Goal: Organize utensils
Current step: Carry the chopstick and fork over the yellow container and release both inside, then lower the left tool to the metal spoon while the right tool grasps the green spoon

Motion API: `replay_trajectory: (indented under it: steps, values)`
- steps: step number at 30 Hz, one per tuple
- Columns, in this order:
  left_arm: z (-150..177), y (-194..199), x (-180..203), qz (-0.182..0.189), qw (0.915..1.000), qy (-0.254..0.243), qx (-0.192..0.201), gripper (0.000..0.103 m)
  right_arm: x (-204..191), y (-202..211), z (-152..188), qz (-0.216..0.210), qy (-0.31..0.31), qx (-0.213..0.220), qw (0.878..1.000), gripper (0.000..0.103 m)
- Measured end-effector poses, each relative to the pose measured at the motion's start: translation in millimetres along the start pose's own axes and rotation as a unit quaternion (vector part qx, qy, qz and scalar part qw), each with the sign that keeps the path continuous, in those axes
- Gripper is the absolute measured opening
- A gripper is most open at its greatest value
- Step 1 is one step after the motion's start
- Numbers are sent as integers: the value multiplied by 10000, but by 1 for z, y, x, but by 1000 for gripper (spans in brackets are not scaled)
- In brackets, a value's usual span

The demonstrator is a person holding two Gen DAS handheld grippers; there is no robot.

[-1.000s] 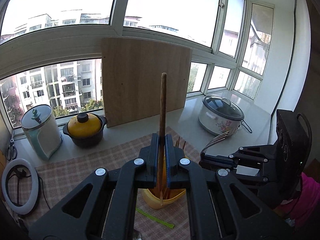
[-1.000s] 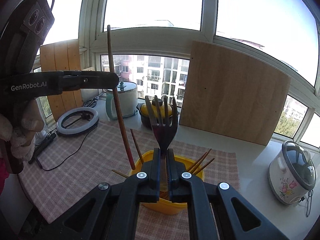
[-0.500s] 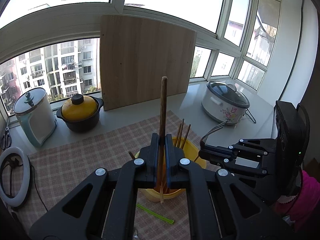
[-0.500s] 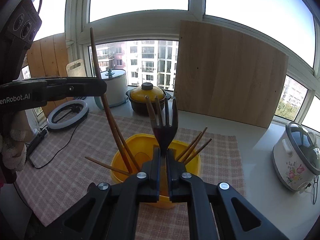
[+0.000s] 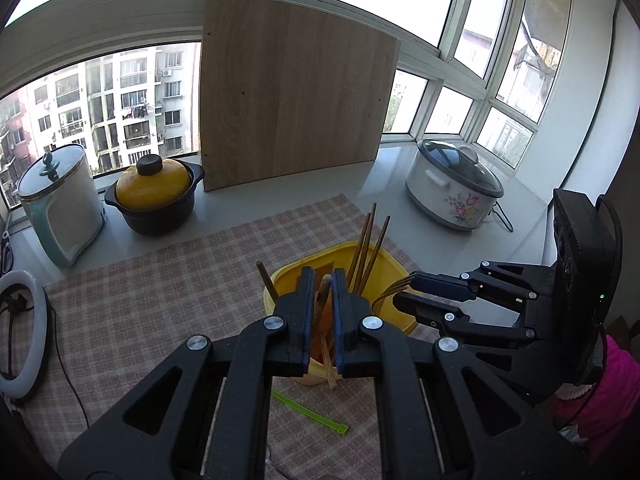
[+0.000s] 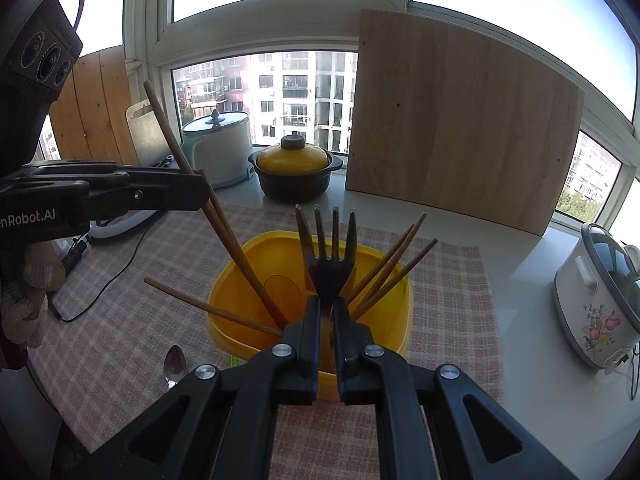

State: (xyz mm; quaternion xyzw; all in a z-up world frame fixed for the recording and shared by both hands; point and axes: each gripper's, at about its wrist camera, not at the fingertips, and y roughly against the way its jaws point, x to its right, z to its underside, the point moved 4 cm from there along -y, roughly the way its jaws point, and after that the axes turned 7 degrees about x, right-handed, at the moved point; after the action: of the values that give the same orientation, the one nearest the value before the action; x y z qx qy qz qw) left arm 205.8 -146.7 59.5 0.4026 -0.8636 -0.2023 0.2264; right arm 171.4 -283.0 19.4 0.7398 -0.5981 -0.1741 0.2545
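Yellow plastic holder, rounded, directly beneath both tools on checked cloth.

Right gripper: jaws opening, metal fork between them.

Left gripper: jaws opening around wooden chopstick.

Right view only: steel spoon. Left view only: green strip.

Fork handle hidden behind right gripper; spoon handle cut off beside it; yellow holder base possibly hidden too.
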Motion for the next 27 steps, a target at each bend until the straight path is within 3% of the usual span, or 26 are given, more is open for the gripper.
replay_trajectory:
  steps: [1, 2, 14, 18, 27]
  values:
    - [-1, 2, -1, 7, 10000, 24, 24, 28, 0, 2, -1, -10, -11, 30, 10000, 27]
    - [-1, 4, -2, 20, 10000, 39, 56, 35, 1, 4, -2, -18, -26, 65, 10000, 30]
    - [22, 50, -25, -180, 9995, 71, 262, 35, -5, 30, 11, -212, -228, 188, 9993, 42]
    - [43, 62, -40, -304, 9990, 195, 244, 35, -13, 37, 25, -379, -280, 166, 9988, 49]
    - [116, 47, -73, -368, 9947, 941, -203, 35, -38, 23, 72, -760, -297, -252, 9963, 51]
